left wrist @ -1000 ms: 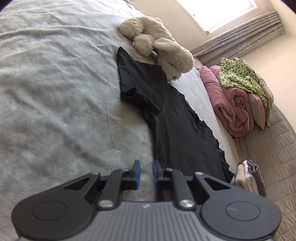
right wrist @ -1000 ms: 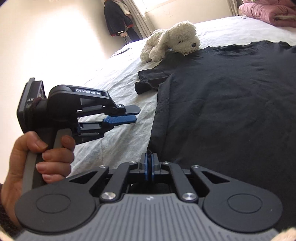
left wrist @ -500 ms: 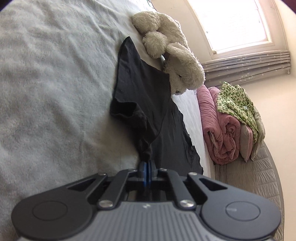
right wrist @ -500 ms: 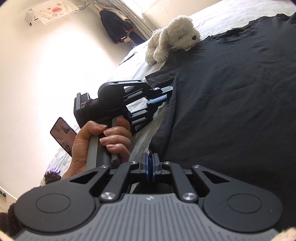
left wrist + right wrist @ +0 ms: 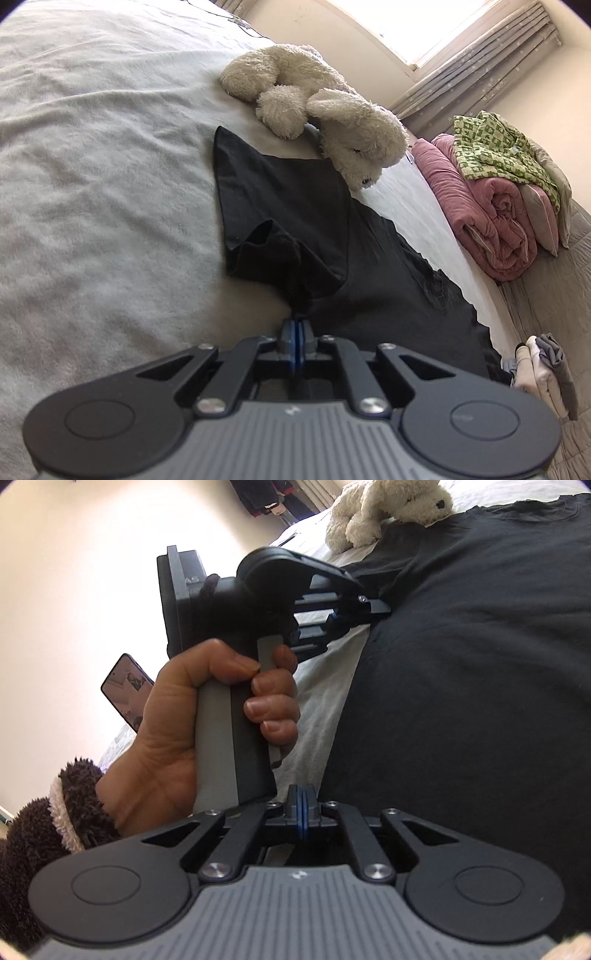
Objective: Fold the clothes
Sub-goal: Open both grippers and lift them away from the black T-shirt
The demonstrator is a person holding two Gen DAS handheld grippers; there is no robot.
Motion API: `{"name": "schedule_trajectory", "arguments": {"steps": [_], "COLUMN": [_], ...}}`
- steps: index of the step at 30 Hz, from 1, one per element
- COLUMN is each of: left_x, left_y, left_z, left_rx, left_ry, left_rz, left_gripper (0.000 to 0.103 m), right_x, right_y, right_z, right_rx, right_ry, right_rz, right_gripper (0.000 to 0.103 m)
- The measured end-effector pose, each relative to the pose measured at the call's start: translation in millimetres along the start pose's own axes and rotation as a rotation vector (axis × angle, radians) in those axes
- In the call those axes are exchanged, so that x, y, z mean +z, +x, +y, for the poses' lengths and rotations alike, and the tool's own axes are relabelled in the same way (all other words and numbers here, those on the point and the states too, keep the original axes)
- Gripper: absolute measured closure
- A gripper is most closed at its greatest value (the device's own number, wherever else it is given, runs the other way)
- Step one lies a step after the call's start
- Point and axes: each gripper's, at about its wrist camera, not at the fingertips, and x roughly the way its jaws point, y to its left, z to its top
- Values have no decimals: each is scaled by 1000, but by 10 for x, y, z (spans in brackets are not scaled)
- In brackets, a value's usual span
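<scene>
Since a second ago the left gripper [image 5: 295,334] has closed its blue pads on the side edge of the black cotton T-shirt [image 5: 373,280] and gathered it into a raised peak, the near sleeve now bunched up beside it. The right gripper [image 5: 303,812] is also shut, seemingly pinching the same edge nearer the hem, though its pads hide the cloth there. The shirt lies flat on the pale grey bedspread [image 5: 96,184], its long axis running from the grippers toward the white plush dog [image 5: 325,110], whose head rests at the shirt's collar end. This looks like the first lengthwise fold; next, both hands should probably lift together and carry the edge across toward the far side, keeping it taut.
</scene>
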Motion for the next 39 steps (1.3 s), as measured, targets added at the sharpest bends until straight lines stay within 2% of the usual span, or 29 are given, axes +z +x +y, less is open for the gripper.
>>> {"name": "schedule_trajectory", "arguments": {"steps": [2,4,7,8,9,11,13,16,18,20,21,24,25,26,27,30,34,37,39], "left_x": [-5,-10,-97,-149,-204,-341,-507,-784,-985,-1201,-1298,-1589,-1710,-1770,-1822,-1910,-2084,-2239,-2338], "left_y": [-128,-259,-521,-602,-683,-797,-844,-833,-774,-704,-675,-630,-679,-734,-791,-957,-1192,-1387,-1529], "left_z": [-4,-8,-63,-112,-165,-307,-476,-750,-913,-1036,-1054,-1016,-981,-968,-957,-909,-801,-714,-647], "left_rx": [36,71,85,83,81,61,34,-12,-14,0,23,109,120,128,136,141,138,130,136], "left_ry": [31,62,117,143,169,218,260,320,365,420,446,526,578,601,621,637,650,674,677], "left_rz": [-15,-31,-63,-73,-84,-103,-106,-87,-67,-52,-41,-25,-63,-73,-79,-70,-74,-82,-79], "left_gripper": [99,98,92,91,89,80,70,59,51,42,36,35,34,33,31,24,21,20,18], "right_x": [-49,-98,-176,-206,-231,-267,-258,-209,-189,-210,-247,-385,-486,-598,-700,-860,-1134,-1339,-1512], "right_y": [-49,-133,-368,-452,-553,-772,-982,-1215,-1358,-1480,-1541,-1755,-1843,-1936,-2028,-2276,-2409,-2561,-2612], "right_z": [69,126,124,98,63,-24,-124,-264,-405,-574,-695,-1072,-1149,-1213,-1270,-1327,-1226,-1226,-1183], "right_rx": [25,40,14,-2,-27,-92,-199,-428,-587,-729,-796,-909,-913,-911,-911,-848,-889,-877,-894], "right_ry": [-6,-16,-22,-15,-14,-18,-33,-60,-89,-124,-138,-99,-90,-86,-69,5,-29,-19,-65], "right_rz": [14,15,-22,-34,-53,-102,-152,-227,-279,-329,-347,-301,-313,-338,-356,-404,-386,-411,-420], "right_gripper": [92,92,88,84,73,58,55,47,36,33,25,19,15,4,1,1,0,0,0]}}
